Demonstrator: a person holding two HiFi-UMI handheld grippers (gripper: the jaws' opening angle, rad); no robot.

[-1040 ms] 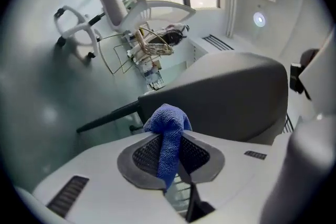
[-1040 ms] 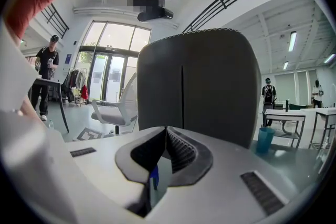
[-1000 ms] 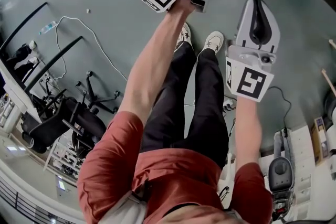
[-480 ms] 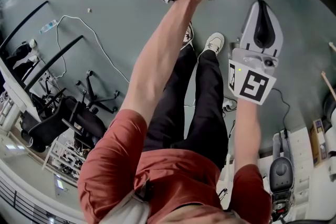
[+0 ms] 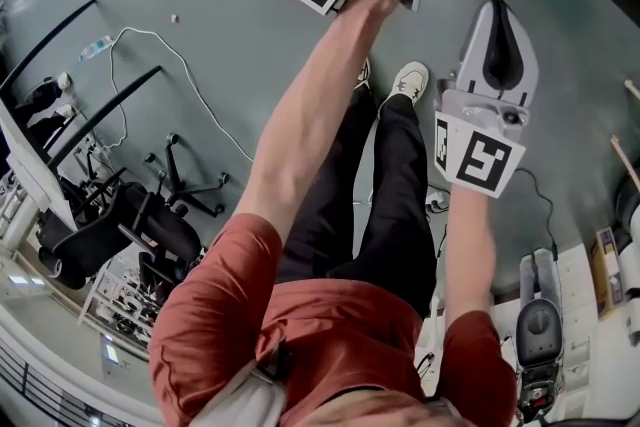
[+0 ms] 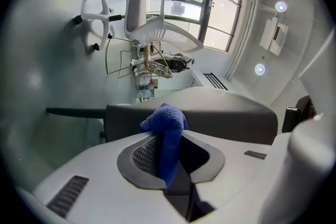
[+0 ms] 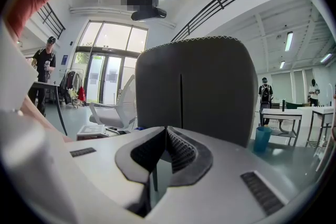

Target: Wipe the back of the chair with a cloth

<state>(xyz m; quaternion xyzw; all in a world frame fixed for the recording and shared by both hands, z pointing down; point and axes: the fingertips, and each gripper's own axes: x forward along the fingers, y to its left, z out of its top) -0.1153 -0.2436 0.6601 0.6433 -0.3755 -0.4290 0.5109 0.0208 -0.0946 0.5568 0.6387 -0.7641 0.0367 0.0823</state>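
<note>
My left hand-held gripper point(image 6: 169, 136) clamps the bunched blue terry cloth point(image 6: 161, 119) near the dark grey padded chair back point(image 7: 194, 92), my right hand-held gripper point(image 7: 165, 136) is pinched shut on nothing, and friction against the upholstery could tug the cloth free.

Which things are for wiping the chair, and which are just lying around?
For the job:
the fluffy blue cloth, pinched in the left tongs
the dark grey padded chair back

Just lying about:
the white swivel chair
the teal plastic cup
the black wheeled office chair
</note>
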